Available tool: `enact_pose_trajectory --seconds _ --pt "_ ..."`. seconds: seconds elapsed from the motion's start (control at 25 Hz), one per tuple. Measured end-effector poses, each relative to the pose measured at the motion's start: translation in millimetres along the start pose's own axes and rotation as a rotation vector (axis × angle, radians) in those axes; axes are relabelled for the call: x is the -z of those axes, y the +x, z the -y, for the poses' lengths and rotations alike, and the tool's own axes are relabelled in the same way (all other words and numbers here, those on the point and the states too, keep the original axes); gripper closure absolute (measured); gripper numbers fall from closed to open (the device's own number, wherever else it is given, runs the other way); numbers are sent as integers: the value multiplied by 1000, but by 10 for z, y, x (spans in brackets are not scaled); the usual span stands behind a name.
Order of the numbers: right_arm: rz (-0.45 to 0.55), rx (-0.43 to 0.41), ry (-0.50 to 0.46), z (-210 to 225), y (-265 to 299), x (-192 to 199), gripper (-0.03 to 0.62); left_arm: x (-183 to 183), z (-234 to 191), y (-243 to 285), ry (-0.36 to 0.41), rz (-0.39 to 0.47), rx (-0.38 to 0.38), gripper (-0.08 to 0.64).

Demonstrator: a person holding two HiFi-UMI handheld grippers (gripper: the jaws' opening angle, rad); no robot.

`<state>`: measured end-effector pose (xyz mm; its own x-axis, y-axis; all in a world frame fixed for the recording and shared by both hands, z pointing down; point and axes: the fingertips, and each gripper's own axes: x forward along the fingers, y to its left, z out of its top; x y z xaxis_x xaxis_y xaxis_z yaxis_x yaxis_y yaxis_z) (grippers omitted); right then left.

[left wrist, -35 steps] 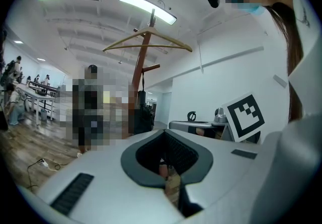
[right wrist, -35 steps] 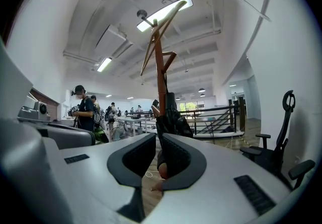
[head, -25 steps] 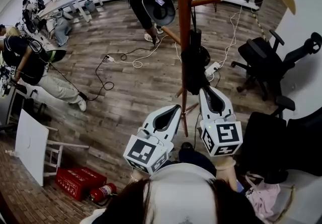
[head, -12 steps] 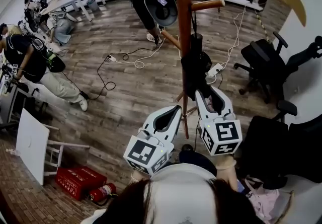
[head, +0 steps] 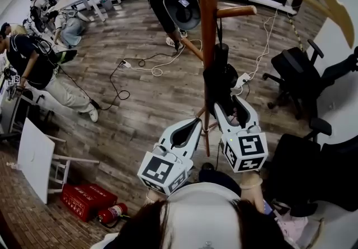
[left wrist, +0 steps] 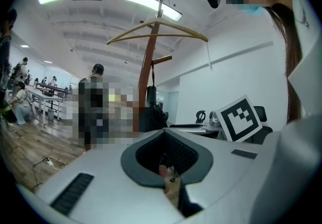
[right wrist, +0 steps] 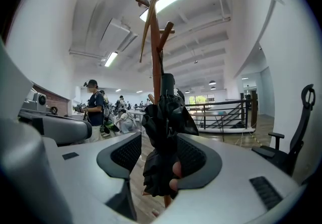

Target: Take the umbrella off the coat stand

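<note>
Moved: right gripper sits closer to the umbrella than a second ago; its jaws, narrow then, are opening, with the folded cloth between them.
Count: one umbrella, one coat stand, two grippers.
Left gripper: jaws together, empty.
Umbrella: hanging from a peg, against the pole.

1. The umbrella hangs off a peg of the coat stand, against the right side of the pole.
2. Its lower part stands between the opening jaws of the right gripper. The left gripper is just left of it, near the pole.
3. An office chair stands to the right of the stand.
4. Cables lie on the floor to its left.
5. Far left, a fire extinguisher lies beside a box.
</note>
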<state>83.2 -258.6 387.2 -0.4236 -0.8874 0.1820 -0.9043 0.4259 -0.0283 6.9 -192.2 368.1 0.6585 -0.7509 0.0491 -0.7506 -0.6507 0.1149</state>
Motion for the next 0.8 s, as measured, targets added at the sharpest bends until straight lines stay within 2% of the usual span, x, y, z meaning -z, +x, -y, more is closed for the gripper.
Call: enact_pose_trajectory --seconds 0.8 --pt "-80 -23 1 75 374 127 313 7 -242 135 -16 -7 -40 551"
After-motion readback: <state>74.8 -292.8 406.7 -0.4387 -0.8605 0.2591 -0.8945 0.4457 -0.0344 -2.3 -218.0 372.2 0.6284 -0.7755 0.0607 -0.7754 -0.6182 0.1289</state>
